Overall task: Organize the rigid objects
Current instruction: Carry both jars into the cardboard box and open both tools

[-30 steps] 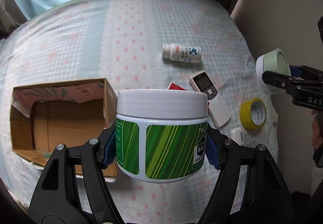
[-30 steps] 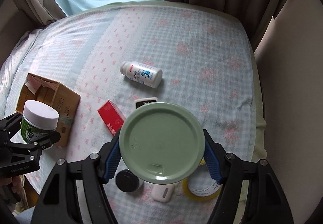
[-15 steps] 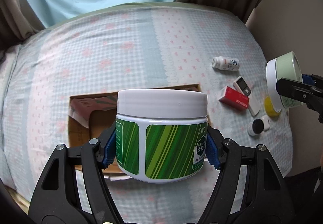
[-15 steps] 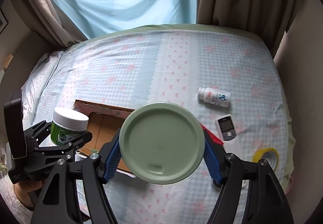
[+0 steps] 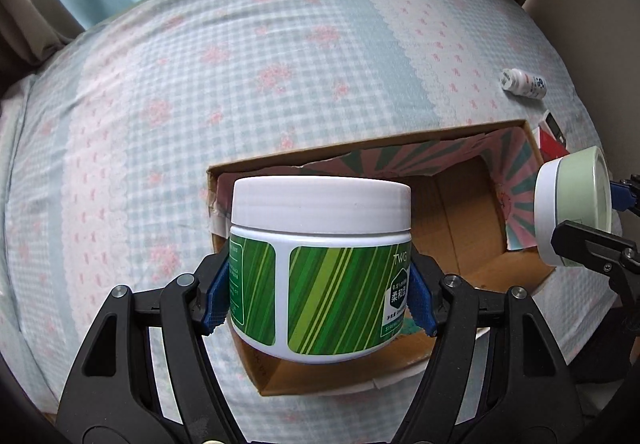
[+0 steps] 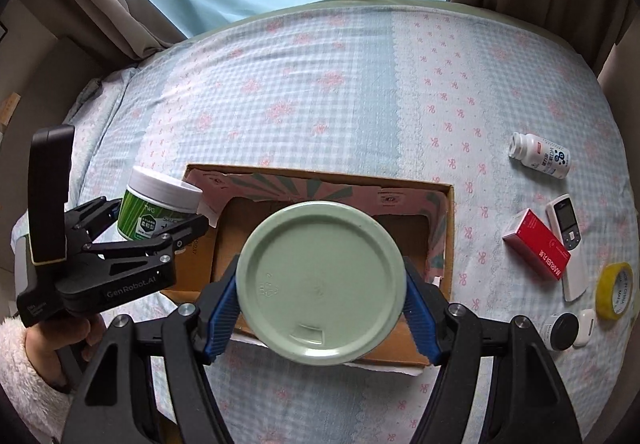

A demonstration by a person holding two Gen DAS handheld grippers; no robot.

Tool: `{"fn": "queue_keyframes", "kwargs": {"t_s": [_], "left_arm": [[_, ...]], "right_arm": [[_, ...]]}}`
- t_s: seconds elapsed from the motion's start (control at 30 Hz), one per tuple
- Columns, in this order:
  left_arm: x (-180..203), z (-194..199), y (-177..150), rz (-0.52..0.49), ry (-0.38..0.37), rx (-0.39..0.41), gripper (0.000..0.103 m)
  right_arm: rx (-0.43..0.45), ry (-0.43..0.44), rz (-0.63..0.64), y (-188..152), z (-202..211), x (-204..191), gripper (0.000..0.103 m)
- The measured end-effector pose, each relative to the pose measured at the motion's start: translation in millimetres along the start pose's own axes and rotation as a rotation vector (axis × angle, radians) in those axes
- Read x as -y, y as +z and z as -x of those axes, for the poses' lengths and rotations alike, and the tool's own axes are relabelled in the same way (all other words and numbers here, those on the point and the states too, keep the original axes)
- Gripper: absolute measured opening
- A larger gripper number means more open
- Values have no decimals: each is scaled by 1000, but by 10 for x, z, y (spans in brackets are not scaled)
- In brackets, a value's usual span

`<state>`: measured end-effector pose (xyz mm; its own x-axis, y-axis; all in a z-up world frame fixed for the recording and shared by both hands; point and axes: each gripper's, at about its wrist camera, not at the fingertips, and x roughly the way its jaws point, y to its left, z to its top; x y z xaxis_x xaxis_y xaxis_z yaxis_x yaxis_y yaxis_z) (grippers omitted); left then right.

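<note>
While pinching the green-striped jar (image 5: 320, 252) upright by its sides, left gripper (image 5: 320, 298) pads pressed flat to the label, hangs above the left end of the cardboard box (image 5: 460, 211). Open-topped, lying on the checked bedspread (image 6: 320, 83), long axis running left to right across both views. Over on the other side, right gripper (image 6: 320, 318) clamped likewise on a pale green tub (image 6: 320, 284), turned on its side (lid toward the camera), poised over the box's middle to right part. Below and slightly ahead of both loads, then, sits the brown floor of the box, seemingly bare. Probably calls for a straight lowering: jar into the left portion, tub into the right, keeping the two apart. Likely needs the tub righted first, or set down on its edge and risk rolling. Outside the box, to its right: white bottle (image 6: 540, 155), red carton (image 6: 536, 244), remote (image 6: 568, 244) and yellow tape roll (image 6: 614, 290), well clear of either gripper.
</note>
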<state>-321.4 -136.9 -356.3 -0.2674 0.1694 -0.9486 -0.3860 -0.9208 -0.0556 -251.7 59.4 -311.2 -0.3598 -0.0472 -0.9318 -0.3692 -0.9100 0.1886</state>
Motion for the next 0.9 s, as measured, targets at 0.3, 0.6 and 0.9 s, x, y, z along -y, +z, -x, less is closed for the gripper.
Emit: {"fn": "queue_keyframes", "kwargs": {"t_s": [0.3,0.6,0.9], "left_arm": [[169,-662,-42,-167,2,-74,68],[305,-872,8,-255,0,-107,68],[293,-780,115,-244,-93,-114,103]], "right_arm": [[-92,-115,75,-173,-757,11,68],[-127,-132,133,-167,-1001,76,68],[-172,-45,163,-181,-1123,120,98]]}}
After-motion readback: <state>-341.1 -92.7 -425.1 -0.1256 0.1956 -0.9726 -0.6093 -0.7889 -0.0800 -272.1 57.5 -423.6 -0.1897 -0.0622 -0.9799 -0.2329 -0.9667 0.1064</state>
